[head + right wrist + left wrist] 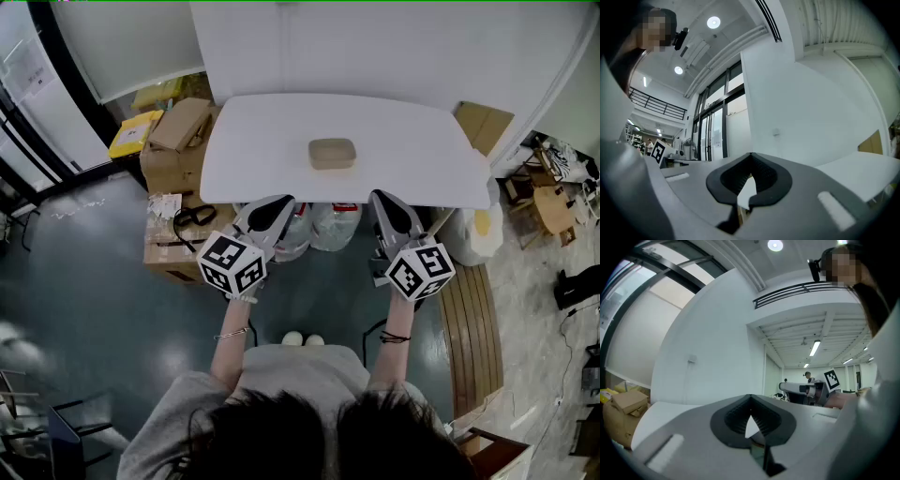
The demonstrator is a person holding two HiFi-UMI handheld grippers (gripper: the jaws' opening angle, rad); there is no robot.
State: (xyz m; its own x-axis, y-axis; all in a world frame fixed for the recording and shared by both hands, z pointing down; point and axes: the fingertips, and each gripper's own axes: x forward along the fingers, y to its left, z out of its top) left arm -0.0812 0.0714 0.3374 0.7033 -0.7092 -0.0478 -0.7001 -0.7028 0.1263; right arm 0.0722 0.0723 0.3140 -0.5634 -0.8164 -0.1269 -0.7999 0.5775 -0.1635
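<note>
A tan rounded block lies near the middle of a white table. Both grippers are held side by side at the table's near edge, apart from the block and pointing toward it. My left gripper has its jaws together with nothing between them; in the left gripper view its dark pads meet at the tip of the left gripper. My right gripper is likewise shut and empty, its tip closed in the right gripper view. Each gripper view looks upward at a white wall, and the block is hidden there.
Cardboard boxes and a yellow packet are stacked left of the table, with a black tool on a lower box. Clear water bottles stand under the table. A white bag and wooden slats lie to the right.
</note>
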